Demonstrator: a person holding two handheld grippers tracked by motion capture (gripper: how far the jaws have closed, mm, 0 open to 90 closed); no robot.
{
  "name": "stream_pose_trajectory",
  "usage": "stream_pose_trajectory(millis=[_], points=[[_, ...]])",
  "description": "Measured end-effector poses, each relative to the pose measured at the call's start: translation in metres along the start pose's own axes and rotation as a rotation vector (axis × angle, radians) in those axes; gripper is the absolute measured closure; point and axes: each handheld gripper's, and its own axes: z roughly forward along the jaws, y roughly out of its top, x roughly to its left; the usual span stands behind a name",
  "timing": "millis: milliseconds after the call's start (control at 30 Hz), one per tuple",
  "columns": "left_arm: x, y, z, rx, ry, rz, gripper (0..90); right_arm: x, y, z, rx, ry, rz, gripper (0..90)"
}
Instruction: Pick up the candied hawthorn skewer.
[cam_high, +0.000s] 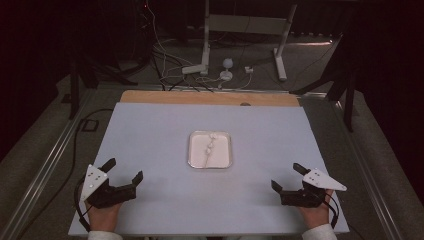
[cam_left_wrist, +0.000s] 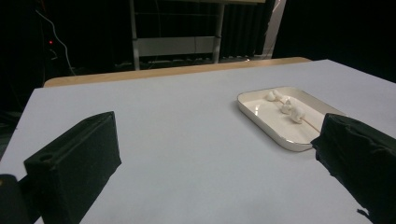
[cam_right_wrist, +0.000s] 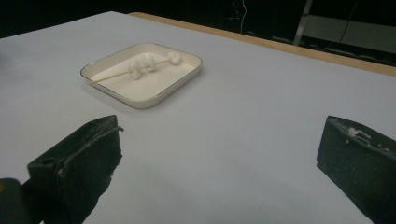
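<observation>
Tabletop (cam_high: 150, 130) comes first: we work over a wide pale sheet that covers nearly the whole board, with a strip of bare wood (cam_high: 210, 98) showing along its far edge. Beyond that edge we see a dark floor with a white metal stand (cam_high: 245, 25) and loose cables (cam_high: 165, 65).

Near the middle of the sheet sits a shallow white tray (cam_high: 192, 152) with rounded corners and a thin dark rim. In it lies a thin wooden skewer (cam_high: 206, 159), running roughly from the near side of the tray to the far side, with a few small white lumps (cam_high: 210, 145) threaded along its far half. In the right gripper view the bare end of the stick rests close to the tray's rim.

We hold our left gripper (cam_high: 124, 169) at the near left corner of the sheet and our right gripper (cam_high: 287, 176) at the near right corner, both well apart from the tray and angled inward toward it. Each one's jaws stand spread wide with nothing between them; in both gripper views only bare sheet lies in the gap. Our left hand (cam_high: 102, 215) and right hand (cam_high: 316, 212) grasp the tools from the near edge, white sleeves just showing.
</observation>
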Motion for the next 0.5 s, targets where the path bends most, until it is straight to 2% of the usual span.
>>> stream_pose_trajectory(millis=[500], points=[[-0.0015, 0.001, -0.001, 0.01, 0.009, -0.003, 0.4, -0.0003, -0.0004, -0.0001, -0.013, -0.003, 0.004, 0.0]])
